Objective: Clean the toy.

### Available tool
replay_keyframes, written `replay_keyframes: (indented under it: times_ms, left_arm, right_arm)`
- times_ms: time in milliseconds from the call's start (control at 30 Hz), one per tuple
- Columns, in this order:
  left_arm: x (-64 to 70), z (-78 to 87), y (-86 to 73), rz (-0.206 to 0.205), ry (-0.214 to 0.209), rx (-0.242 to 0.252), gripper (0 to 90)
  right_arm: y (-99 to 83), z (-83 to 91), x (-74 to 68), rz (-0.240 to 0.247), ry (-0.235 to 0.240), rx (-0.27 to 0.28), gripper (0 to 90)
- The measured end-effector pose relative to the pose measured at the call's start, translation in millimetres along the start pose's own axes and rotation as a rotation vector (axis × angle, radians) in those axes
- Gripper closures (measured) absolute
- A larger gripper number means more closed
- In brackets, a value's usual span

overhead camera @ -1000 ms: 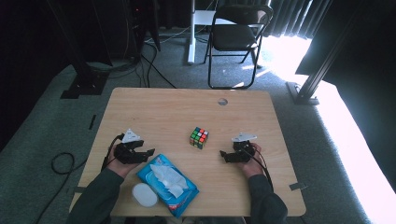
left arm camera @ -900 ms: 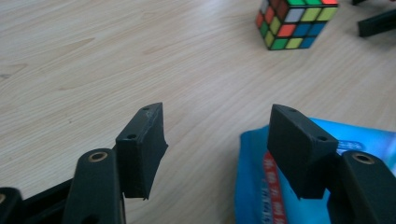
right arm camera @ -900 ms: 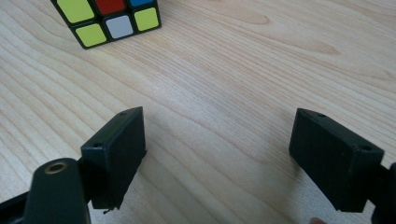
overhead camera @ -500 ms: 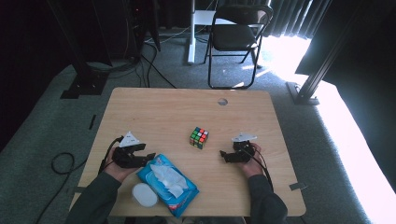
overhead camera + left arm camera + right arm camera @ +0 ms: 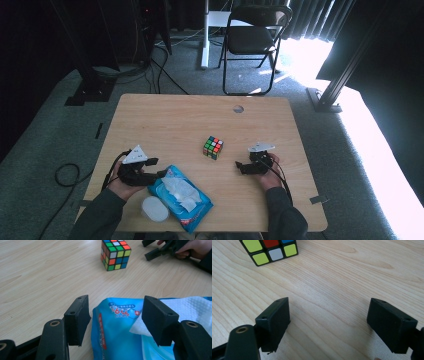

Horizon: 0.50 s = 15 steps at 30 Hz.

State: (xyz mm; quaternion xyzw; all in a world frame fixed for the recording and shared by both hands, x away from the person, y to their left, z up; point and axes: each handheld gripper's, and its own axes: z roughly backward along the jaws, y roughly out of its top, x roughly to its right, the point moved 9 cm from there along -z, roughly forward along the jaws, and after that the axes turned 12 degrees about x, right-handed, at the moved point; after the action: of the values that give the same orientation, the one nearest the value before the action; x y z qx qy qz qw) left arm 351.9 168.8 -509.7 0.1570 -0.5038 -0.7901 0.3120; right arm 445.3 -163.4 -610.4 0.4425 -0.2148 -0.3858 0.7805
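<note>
The left gripper, spread, is straddling the wipes pack at the tabletop's near edge, likely needing to close next, while the right gripper is resting spread near the cube.

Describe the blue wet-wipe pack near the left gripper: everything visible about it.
The wipe pack is a soft, glossy blue plastic pouch with white and red print, lying flat and slanted on the wooden table near its front edge. A crumpled white wipe sticks out of its top opening. The left gripper hovers open at its end, jaws either side; whether they touch it is unclear. A white round lid lies beside it.
</note>
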Motion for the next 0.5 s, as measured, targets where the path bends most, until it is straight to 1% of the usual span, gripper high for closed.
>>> replay_keyframes:
  times_ms: [100, 267, 367, 500]
  left_arm:
    - [1.8, 0.7, -0.8, -0.002, -0.008, -0.006, 41.0]
    - [4.1, 0.1, -5.5, 0.008, -0.033, -0.023, 44.4]
    - [5.5, -0.2, -8.6, 0.008, -0.042, -0.036, 50.1]
    - [10.2, 0.6, -8.3, 0.010, -0.071, -0.033, 51.4]
  right_arm:
    - [0.0, 0.0, 0.0, 0.000, 0.000, 0.000, 18.3]
    - [0.0, 0.0, 0.0, 0.000, 0.000, 0.000, 18.3]
    - [0.0, 0.0, 0.0, 0.000, 0.000, 0.000, 18.3]
    - [0.0, 0.0, 0.0, 0.000, 0.000, 0.000, 18.3]
